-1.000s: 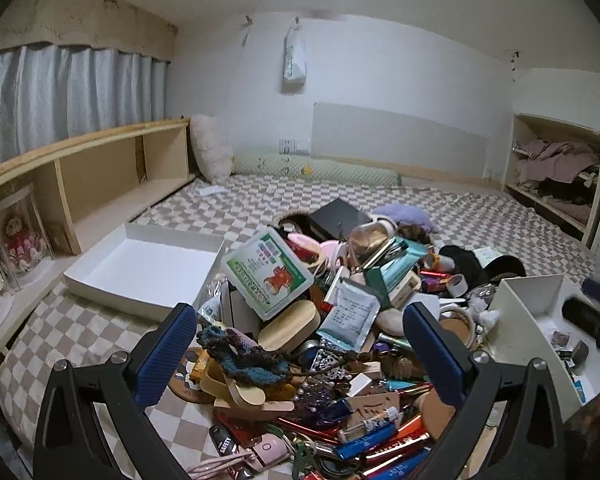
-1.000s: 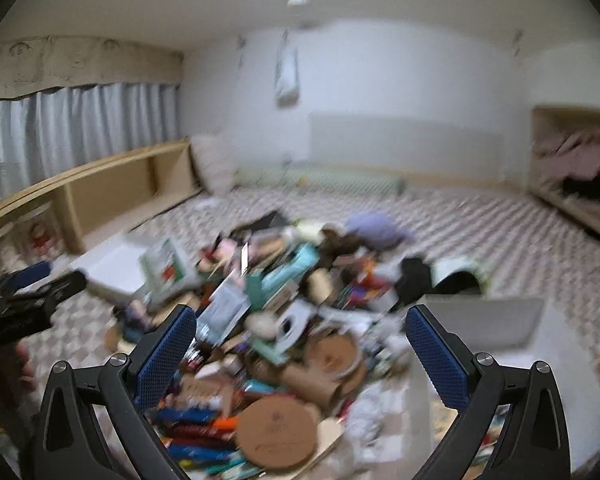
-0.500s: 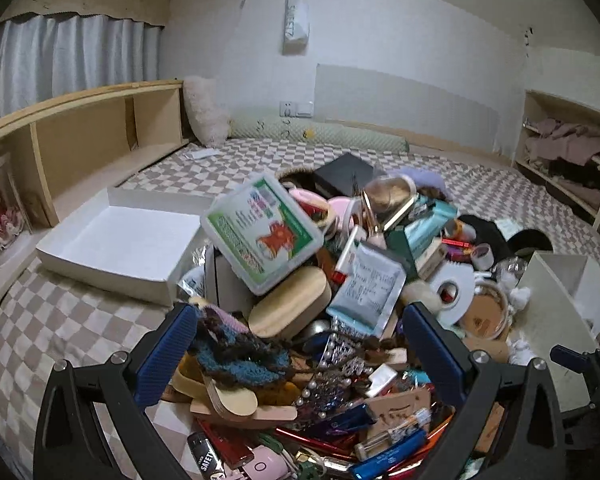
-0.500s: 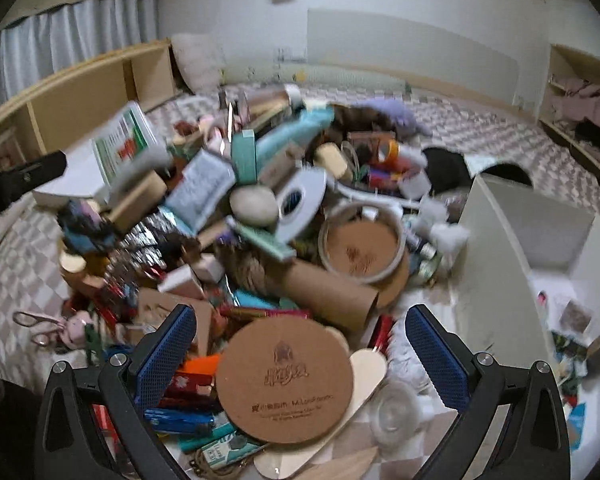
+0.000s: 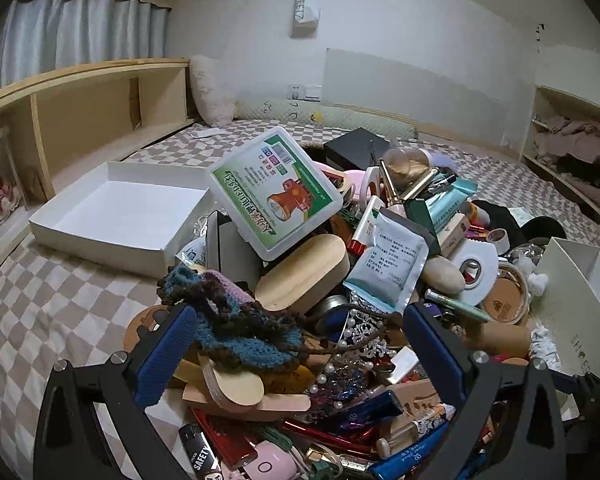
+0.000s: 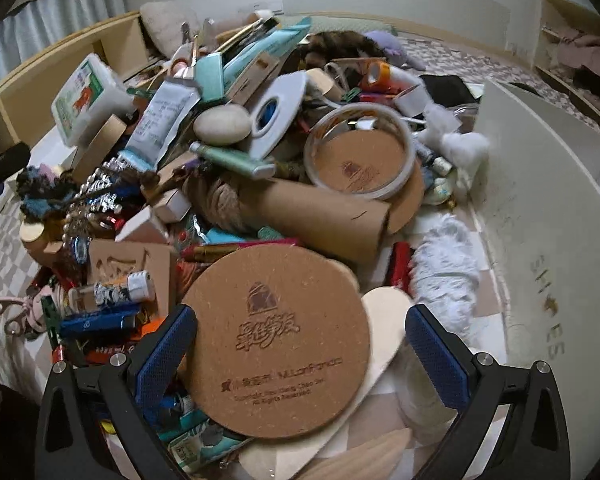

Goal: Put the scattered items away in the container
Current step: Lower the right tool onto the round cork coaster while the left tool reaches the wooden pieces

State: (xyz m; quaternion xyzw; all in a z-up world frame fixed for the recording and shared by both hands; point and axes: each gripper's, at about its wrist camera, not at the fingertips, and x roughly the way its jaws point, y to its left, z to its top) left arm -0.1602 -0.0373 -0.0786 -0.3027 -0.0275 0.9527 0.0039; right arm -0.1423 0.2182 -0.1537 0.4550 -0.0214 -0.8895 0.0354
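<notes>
A heap of scattered items (image 5: 364,264) lies on the checkered bed cover (image 5: 52,312), and every place below is given from that heap. The left gripper (image 5: 298,344) hangs with its jaws spread wide over the heap's near edge, grasping nothing; a blue-and-brown knitted piece (image 5: 236,328) lies between its pads. Only the left wrist view shows the shallow white box (image 5: 116,212) just left of the heap, bare inside, with a green-labelled plastic case (image 5: 276,188) tilted on the heap's top beside it. The tall white container (image 5: 572,296) stands at the heap's right edge.

The right wrist view sits closer to that container (image 6: 540,208). The right gripper (image 6: 300,348) is likewise released, its pads flanking a round cork coaster (image 6: 278,340) at the heap's front without touching it. Only this view shows the cardboard tube (image 6: 320,216) behind the coaster, a white feathery tuft (image 6: 446,264) between heap and container, and pink-handled scissors (image 6: 8,312) at the heap's far left
</notes>
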